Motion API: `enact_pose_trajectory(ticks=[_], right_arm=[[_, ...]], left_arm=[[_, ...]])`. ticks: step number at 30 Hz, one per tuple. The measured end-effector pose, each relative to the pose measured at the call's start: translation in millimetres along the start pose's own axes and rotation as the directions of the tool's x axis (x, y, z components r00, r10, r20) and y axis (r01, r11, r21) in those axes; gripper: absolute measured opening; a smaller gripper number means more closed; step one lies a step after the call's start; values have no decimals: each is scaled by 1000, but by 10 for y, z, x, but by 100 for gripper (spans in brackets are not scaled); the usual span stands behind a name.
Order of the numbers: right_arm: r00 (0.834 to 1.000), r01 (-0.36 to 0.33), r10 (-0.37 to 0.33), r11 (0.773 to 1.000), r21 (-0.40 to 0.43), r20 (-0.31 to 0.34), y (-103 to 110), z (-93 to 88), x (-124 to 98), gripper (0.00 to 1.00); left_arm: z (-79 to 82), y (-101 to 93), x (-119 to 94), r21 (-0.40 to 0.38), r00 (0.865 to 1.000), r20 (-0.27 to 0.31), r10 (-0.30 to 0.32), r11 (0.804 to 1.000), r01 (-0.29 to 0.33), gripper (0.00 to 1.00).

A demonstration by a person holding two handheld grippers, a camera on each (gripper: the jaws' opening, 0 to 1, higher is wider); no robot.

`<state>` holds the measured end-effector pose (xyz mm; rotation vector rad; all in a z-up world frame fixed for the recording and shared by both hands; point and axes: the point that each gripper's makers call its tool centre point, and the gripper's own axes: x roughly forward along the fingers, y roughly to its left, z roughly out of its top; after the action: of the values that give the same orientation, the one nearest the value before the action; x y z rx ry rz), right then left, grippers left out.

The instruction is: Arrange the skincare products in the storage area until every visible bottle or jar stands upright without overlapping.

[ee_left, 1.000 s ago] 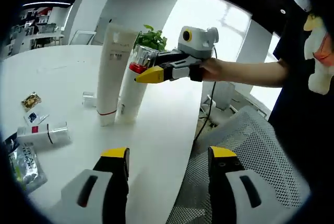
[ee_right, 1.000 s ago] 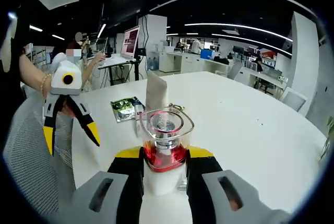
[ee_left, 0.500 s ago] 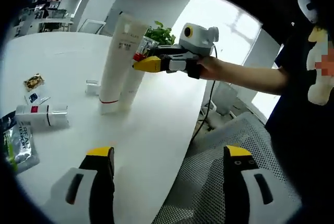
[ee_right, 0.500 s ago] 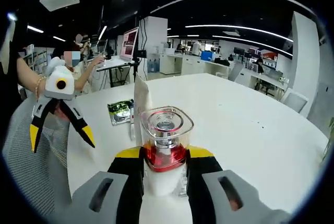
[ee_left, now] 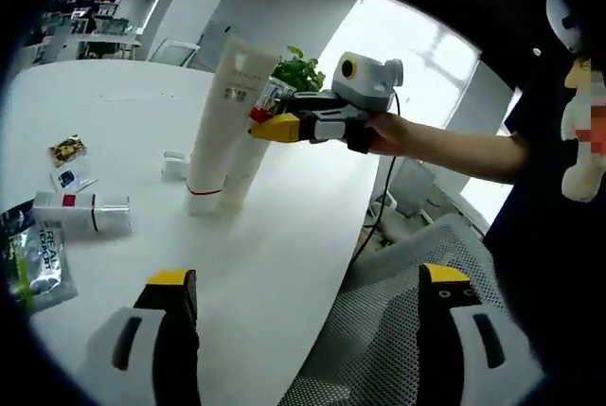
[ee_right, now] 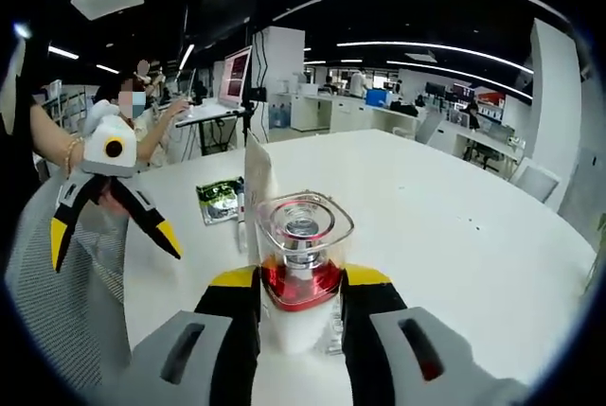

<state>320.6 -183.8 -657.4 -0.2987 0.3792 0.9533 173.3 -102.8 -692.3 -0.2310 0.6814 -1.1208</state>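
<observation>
White tabletop [ee_left: 284, 236] carries a tall white tube [ee_left: 220, 122] standing upright, and right against it stands a pump bottle [ee_right: 299, 278] with a red collar and clear cap, clamped at the neck by the right gripper [ee_right: 299, 285] (its lower half is hidden behind the jaws). Left gripper [ee_left: 308, 288] hangs spread wide over the table edge and a mesh chair [ee_left: 379, 330], gripping nothing. A white bottle [ee_left: 83, 214] lies on its side beside sachets [ee_left: 36, 264] whose print is too small to read.
</observation>
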Motion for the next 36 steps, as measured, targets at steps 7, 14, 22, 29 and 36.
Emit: enact_pose_trajectory(ticks=[7,14,22,29,36], right_arm=[[999,24,-23,999,30,-34,34,-56,-50,45],[997,68,-64,993,101,-38,96,-43,-134,61],[994,102,-96,984,147,-49,227,-112,-211,67],[990,140,-133,967,214,-51,386,-148,-297,76],[984,177,-168,951,254,-56,538,-183,-387,81]], left_arm=[[60,15,-72,-17,999,19,38,999,-37,99],[85,64,-154,-22,997,32,73,997,-72,99],[122,110,-304,-9,991,66,120,993,-120,99],[165,263,-591,6,978,106,182,983,-184,99],[177,328,-827,12,966,124,226,973,-229,99]])
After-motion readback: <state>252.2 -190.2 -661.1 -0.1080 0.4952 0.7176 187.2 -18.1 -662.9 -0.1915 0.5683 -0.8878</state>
